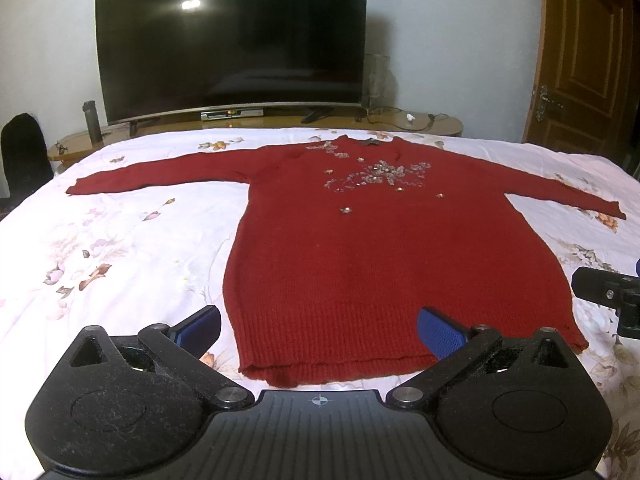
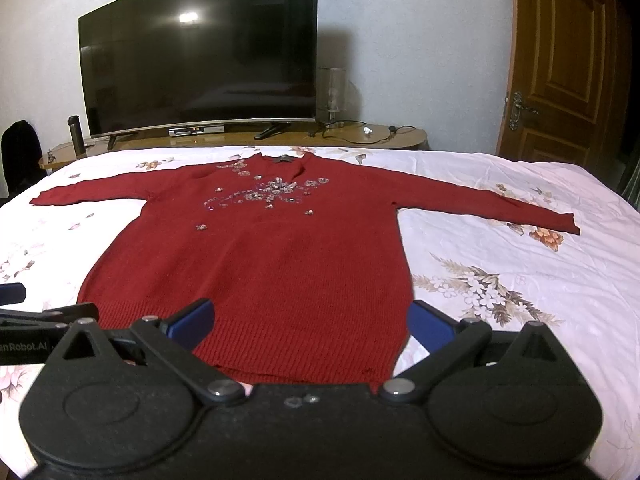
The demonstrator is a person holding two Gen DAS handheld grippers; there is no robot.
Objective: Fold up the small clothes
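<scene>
A long red knitted sweater with beaded flowers on the chest lies flat on the bed, face up, both sleeves spread sideways, hem nearest me. My left gripper hovers open above the hem's left part, blue pads wide apart and empty. Over the hem's right part my right gripper is also open with nothing between its fingers. The right gripper's black body shows at the right edge of the left wrist view; the left gripper's body shows at the left edge of the right wrist view.
The bed is covered by a white floral sheet. Beyond its far edge stands a low wooden cabinet with a large dark TV, a black flask, cables and a glass lamp. A wooden door is at right.
</scene>
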